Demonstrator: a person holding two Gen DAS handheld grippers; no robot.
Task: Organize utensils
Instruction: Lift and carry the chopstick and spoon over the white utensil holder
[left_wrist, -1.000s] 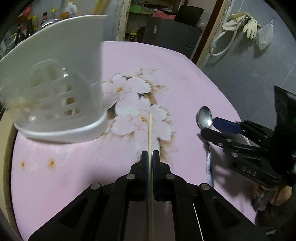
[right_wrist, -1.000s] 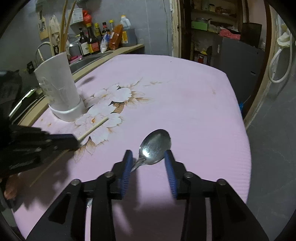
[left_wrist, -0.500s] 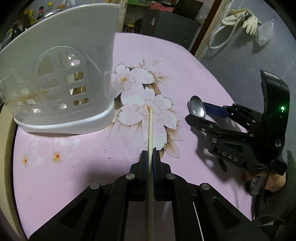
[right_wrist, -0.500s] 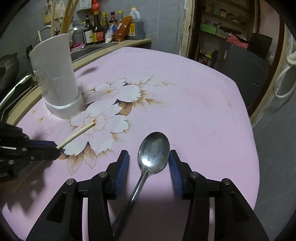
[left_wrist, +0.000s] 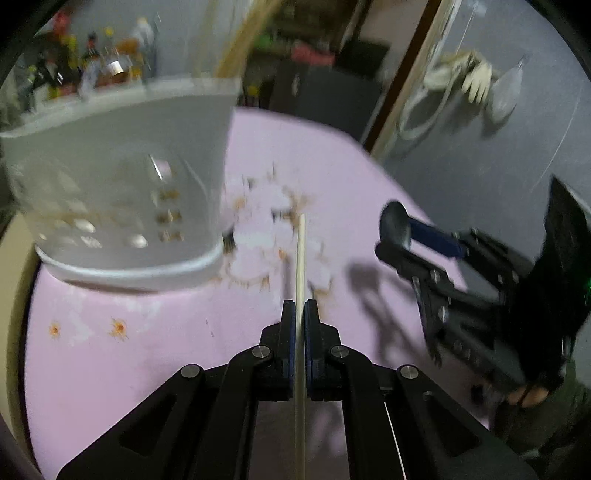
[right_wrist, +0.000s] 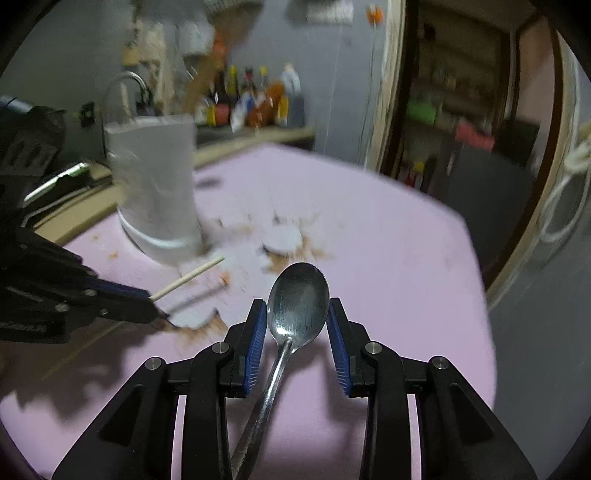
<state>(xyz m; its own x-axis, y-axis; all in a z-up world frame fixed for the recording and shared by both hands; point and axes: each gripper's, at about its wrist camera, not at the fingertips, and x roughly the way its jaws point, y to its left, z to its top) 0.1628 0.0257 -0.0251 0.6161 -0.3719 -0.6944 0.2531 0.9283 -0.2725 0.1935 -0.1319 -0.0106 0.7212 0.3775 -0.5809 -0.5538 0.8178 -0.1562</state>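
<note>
Wooden chopstick (left_wrist: 300, 258) pinched in left jaws; spoon (right_wrist: 298, 295) between right jaws.

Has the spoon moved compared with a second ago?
Yes. The spoon, between the right gripper fingers, now looks lifted off the pink tablecloth and nearer the white utensil holder.

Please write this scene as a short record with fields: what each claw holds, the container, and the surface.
left claw: shut on thin pale wooden chopstick
right claw: bowl of shiny metal spoon between its blue pads; grip cannot be confirmed
container: white slotted plastic utensil holder, upright, sticks inside
surface: pink floral tablecloth
image quality: motion blur in both views
</note>
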